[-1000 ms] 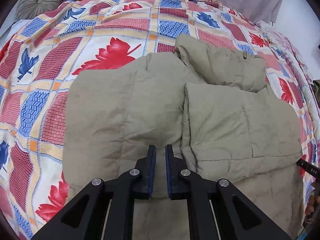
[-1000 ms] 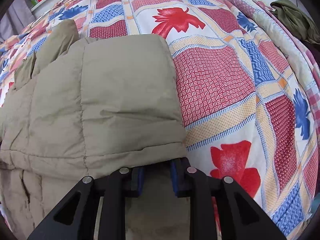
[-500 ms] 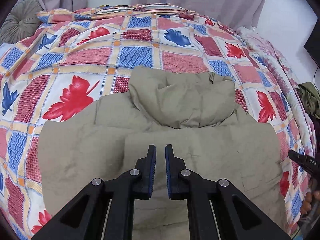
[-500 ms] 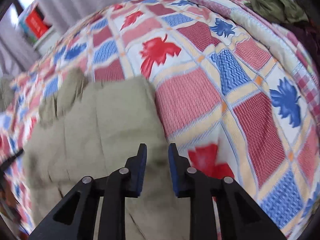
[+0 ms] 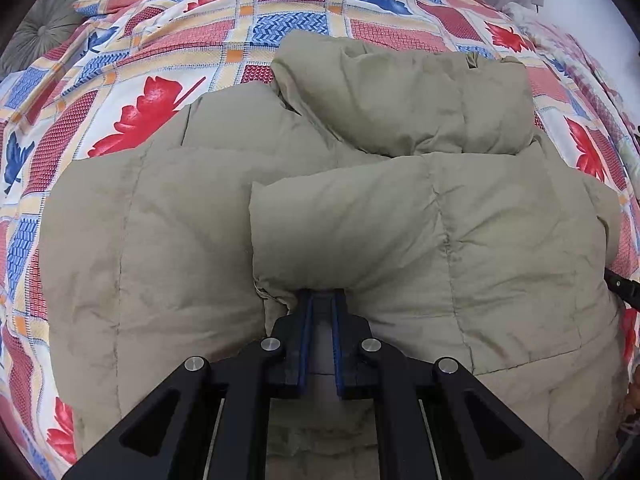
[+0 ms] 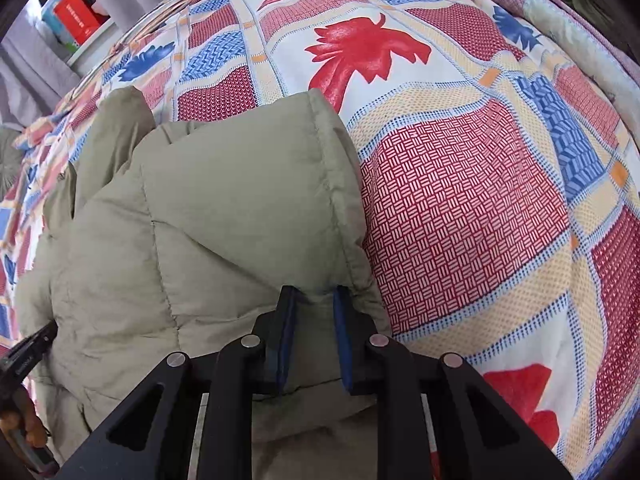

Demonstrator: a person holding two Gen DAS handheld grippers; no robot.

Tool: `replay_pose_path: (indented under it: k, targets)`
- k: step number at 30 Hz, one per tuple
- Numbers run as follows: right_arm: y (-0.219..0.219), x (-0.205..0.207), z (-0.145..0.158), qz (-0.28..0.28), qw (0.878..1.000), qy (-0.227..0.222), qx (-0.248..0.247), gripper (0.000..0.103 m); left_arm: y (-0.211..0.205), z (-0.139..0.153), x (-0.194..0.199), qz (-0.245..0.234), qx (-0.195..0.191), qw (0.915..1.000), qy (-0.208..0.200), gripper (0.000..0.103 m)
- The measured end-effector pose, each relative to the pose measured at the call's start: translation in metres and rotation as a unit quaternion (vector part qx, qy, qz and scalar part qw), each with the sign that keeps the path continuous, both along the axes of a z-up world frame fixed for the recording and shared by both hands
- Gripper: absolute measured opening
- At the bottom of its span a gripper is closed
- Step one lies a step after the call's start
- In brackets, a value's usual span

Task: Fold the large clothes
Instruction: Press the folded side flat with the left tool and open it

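Both tools (image 5: 321, 300) (image 6: 314, 296) steeply downward into khaki jacket (image 5: 400, 240).

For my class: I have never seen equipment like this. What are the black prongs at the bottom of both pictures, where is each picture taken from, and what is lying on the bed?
No robot here: a person holds a two-finger gripper in each hand, each carrying a wide-angle camera looking along its fingers. One picture comes from the left gripper, the other from the right gripper. A padded khaki jacket lies partly folded on a bed with a patterned bedspread. Each gripper pinches a folded edge of the jacket. A grey cushion sits at the bed's corner.
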State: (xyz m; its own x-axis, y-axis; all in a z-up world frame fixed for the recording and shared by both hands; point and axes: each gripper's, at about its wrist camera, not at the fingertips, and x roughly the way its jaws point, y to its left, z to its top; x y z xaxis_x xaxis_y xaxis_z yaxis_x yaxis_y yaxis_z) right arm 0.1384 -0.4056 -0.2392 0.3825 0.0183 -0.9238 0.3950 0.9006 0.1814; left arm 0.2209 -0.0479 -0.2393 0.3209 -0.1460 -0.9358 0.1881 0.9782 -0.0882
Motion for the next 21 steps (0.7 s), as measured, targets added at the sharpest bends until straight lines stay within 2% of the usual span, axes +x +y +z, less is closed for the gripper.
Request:
replay_pose_path:
  k: [5,10,13,18,21]
  targets:
    - [0.001,-0.012,0.02,-0.004,1.0,0.01,-0.015,0.022,0.015,0.025,-0.012,-0.003,0.003,1.0,-0.003,0.011]
    - [0.016,-0.042,0.046,0.011,0.999,0.004,-0.05,0.024,0.036,0.035,-0.035,0.006,0.015,0.9998,0.011,0.011]
    - [0.022,-0.064,0.052,0.004,1.0,0.007,-0.026,0.039,0.047,0.037,-0.052,0.011,0.012,0.9994,0.031,0.011]
    - [0.034,-0.098,0.05,-0.017,0.999,0.027,0.026,0.045,0.056,0.04,-0.083,0.009,0.013,0.9985,0.052,0.011]
    - [0.042,-0.116,0.049,-0.026,0.998,0.036,0.04,0.048,0.062,0.041,-0.1,0.009,0.008,0.9976,0.068,0.011]
